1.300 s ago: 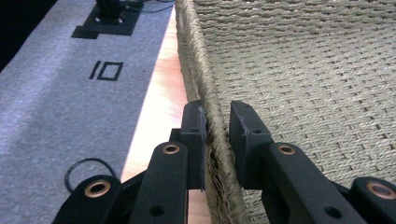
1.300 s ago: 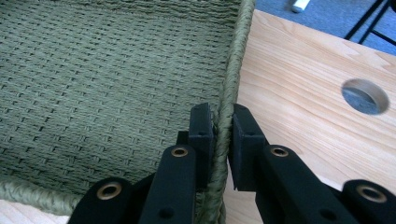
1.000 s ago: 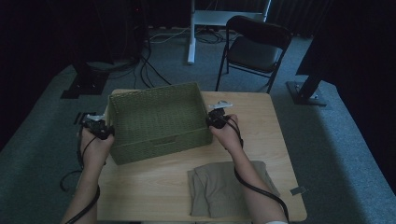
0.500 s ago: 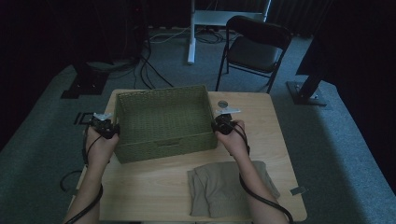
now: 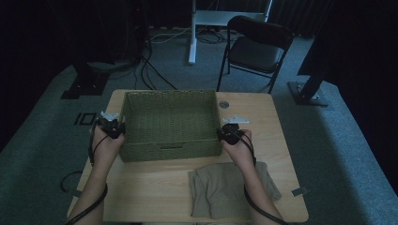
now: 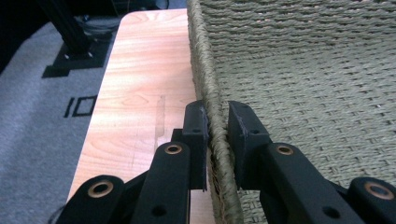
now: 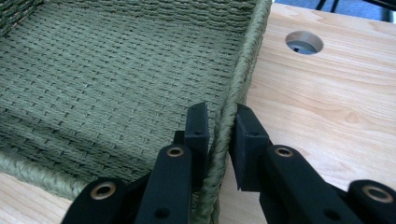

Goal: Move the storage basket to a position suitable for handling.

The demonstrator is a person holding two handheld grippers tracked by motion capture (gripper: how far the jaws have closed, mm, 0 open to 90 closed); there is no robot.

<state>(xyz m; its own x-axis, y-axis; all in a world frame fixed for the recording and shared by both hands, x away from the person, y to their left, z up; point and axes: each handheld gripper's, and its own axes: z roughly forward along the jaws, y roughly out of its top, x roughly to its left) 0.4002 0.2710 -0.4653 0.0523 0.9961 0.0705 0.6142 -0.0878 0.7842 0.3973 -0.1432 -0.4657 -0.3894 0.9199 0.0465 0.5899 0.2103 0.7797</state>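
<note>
Woven basket [image 5: 169,119], one; grippers, two

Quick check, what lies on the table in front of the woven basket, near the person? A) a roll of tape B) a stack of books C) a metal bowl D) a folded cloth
D: in the high view a folded khaki cloth lies on the wooden table just in front of the green woven basket, partly under the right forearm.
</note>
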